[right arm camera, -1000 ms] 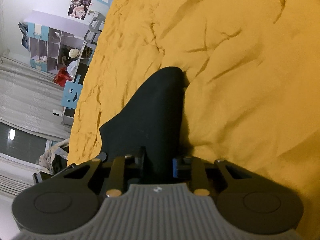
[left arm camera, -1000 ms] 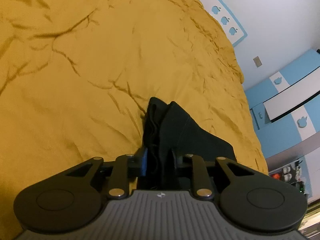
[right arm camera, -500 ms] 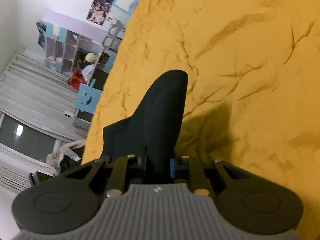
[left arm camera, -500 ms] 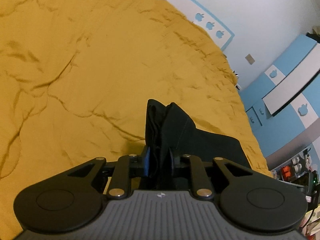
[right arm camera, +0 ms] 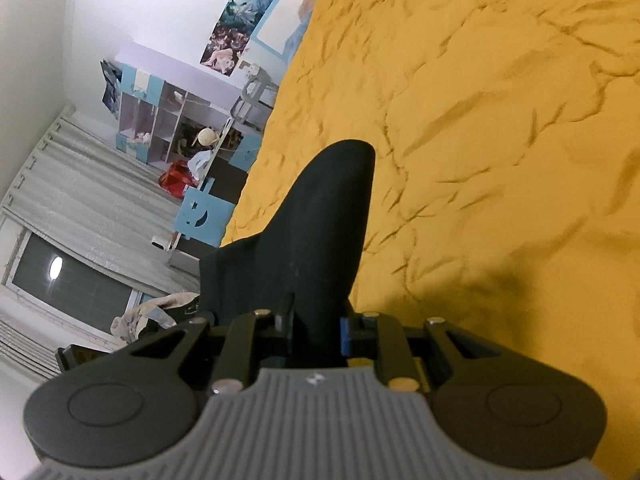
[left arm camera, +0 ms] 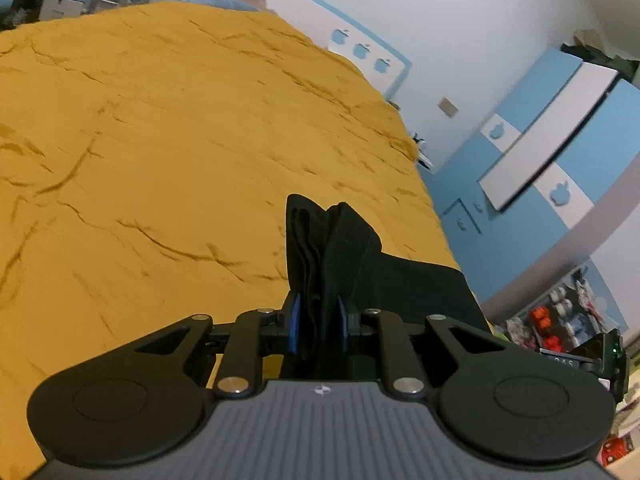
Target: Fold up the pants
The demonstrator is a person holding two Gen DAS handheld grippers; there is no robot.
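Observation:
The black pants [left arm camera: 344, 248] are bunched between the blue pads of my left gripper [left arm camera: 318, 322], which is shut on them and holds them above the yellow bedspread [left arm camera: 160, 140]. In the right wrist view my right gripper [right arm camera: 316, 326] is shut on another part of the black pants [right arm camera: 320, 224]; the cloth stands up from the jaws in a rounded peak and hangs off to the left. Both grips are lifted clear of the bed. The rest of the pants is hidden below the grippers.
The wrinkled yellow bedspread [right arm camera: 500, 120] fills most of both views. Blue and white cupboards [left arm camera: 540, 152] stand past the bed's right edge. A shelf unit [right arm camera: 168, 120], grey curtains [right arm camera: 60, 192] and a blue chair [right arm camera: 204, 216] stand beyond the bed's left edge.
Both grippers have risen and tilted up with the pants held in them; more of the room's walls and furniture now show above the bed. Both grips stay shut.

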